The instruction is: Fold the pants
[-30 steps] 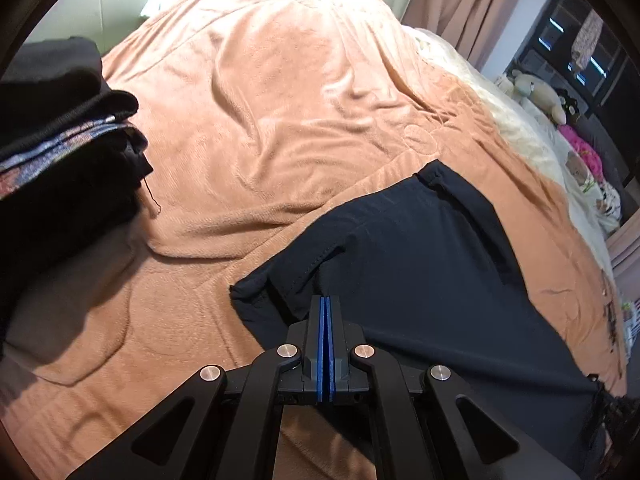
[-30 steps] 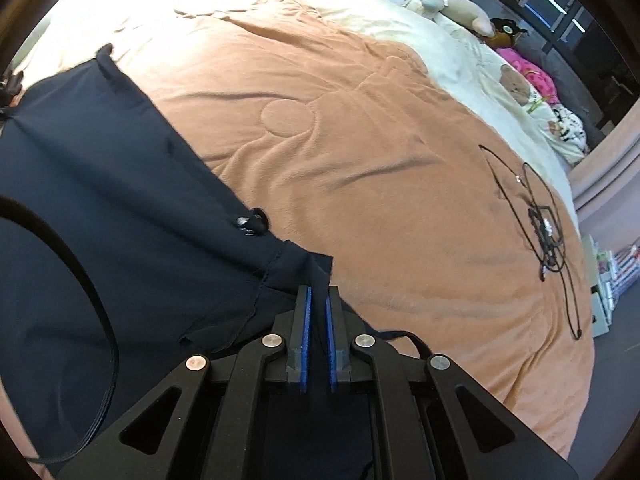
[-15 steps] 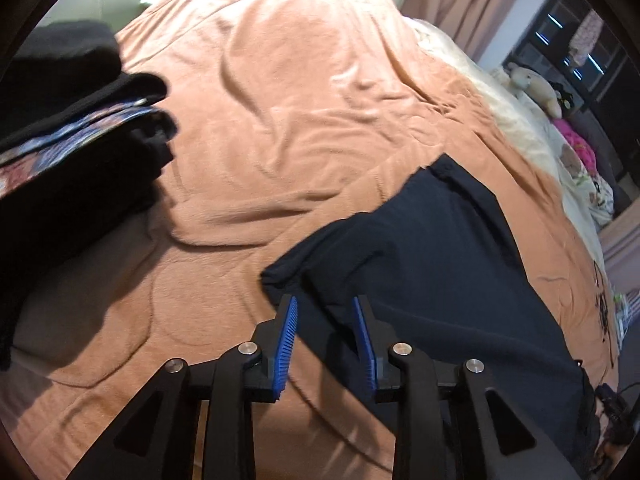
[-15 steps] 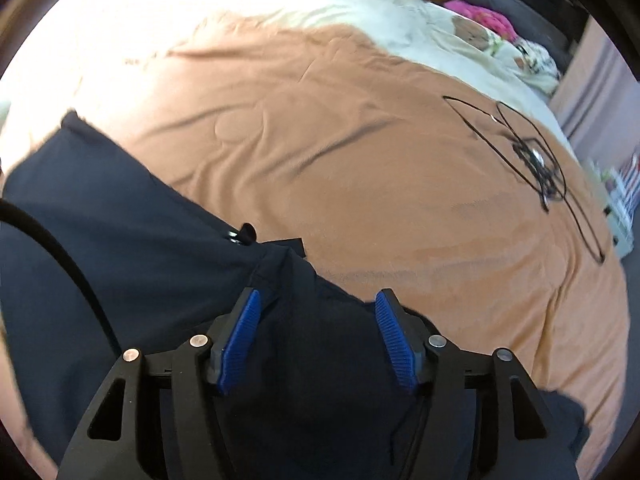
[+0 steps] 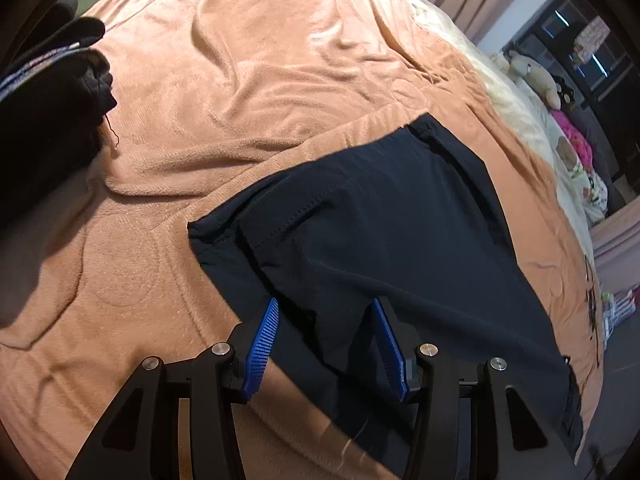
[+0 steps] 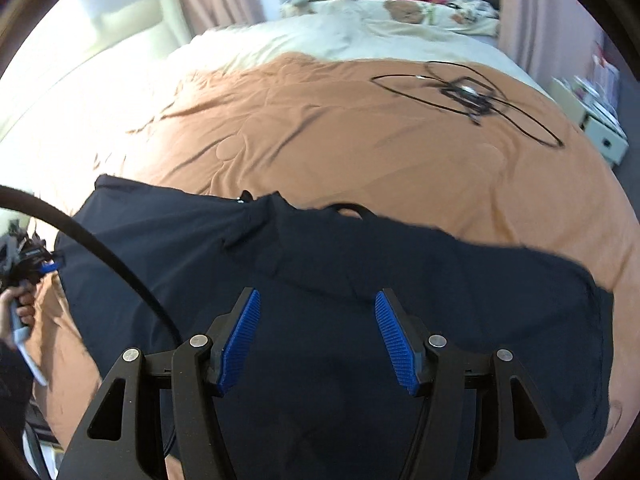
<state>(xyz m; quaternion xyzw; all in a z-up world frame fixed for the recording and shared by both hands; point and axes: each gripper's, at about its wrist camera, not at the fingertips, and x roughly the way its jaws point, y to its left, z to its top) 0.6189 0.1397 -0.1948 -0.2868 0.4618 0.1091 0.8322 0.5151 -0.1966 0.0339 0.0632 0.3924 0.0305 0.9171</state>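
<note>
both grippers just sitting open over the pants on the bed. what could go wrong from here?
1. The pants lie on a soft, wrinkled orange blanket; a low pinch by the left gripper could catch blanket too.
2. A black cable arcs over the fabric beside the right gripper and might snag or drag the fold.
3. The hem layers sit offset, so one layer could slip out.

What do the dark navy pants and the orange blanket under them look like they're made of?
The dark navy pants look like thin, smooth woven synthetic, matte: they lie flat with fine stitched seams and a few shallow creases. The orange blanket looks like plush fleece: fuzzy nap, soft rounded wrinkles and a slight sheen. Neither fibre is certain from the look alone.
</note>
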